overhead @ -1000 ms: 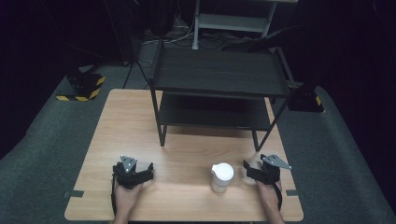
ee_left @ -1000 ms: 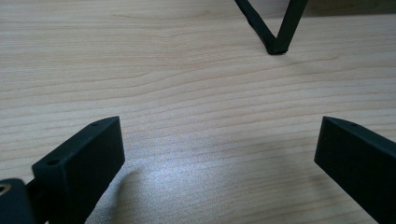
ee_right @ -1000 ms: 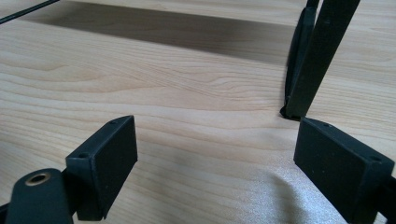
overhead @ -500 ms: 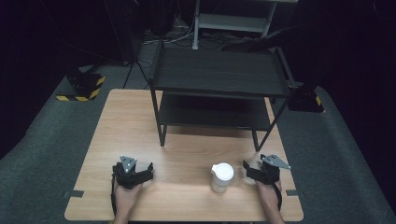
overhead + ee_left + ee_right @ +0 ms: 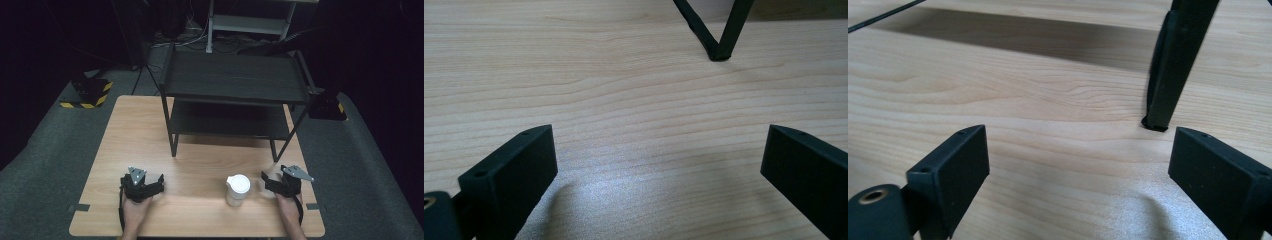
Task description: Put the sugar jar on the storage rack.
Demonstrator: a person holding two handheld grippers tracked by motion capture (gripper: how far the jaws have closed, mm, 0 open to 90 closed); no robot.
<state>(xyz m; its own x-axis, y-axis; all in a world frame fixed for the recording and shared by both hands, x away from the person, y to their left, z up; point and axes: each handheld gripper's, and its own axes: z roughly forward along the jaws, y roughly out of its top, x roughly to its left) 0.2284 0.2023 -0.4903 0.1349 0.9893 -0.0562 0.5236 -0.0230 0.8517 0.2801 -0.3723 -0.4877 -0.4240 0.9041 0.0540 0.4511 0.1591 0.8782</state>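
Two grippers resting on a light wooden table (image 5: pixel 200 150), both near the front edge and well apart. Left gripper (image 5: pixel 150 183) sitting at the near left, held from below by a hand (image 5: pixel 134 212), jaws standing wide open with nothing between them but bare wood grain (image 5: pixel 649 165). Right gripper (image 5: pixel 272 182) sitting at the near right, held by the other hand (image 5: pixel 290 210), jaws likewise spread wide and gripping nothing, a grey three-cornered plate (image 5: pixel 297 172) showing on top. White lidded cup (image 5: pixel 237 189) standing upright on the table between the two grippers, just beside the right one, apart from its jaws, and well apart from the left one. Black two-level shelf (image 5: pixel 235 80) standing across the far half of the table, its lower level (image 5: pixel 230 120) sitting in shadow under the top board. Looking along the left gripper's jaws, one shelf foot (image 5: pixel 719 52) meeting the wood far ahead, with a slanted strut joining it. Looking along the right gripper's jaws, another shelf leg (image 5: pixel 1173 70) rising upright from the table just beyond the right-hand jaw, with the shelf's dark shadow (image 5: pixel 1023 35) lying across the far wood. Grey carpet (image 5: pixel 50 165) surrounding the table on both sides, a yellow-and-black striped block (image 5: pixel 90 92) sitting on the floor at the far left.
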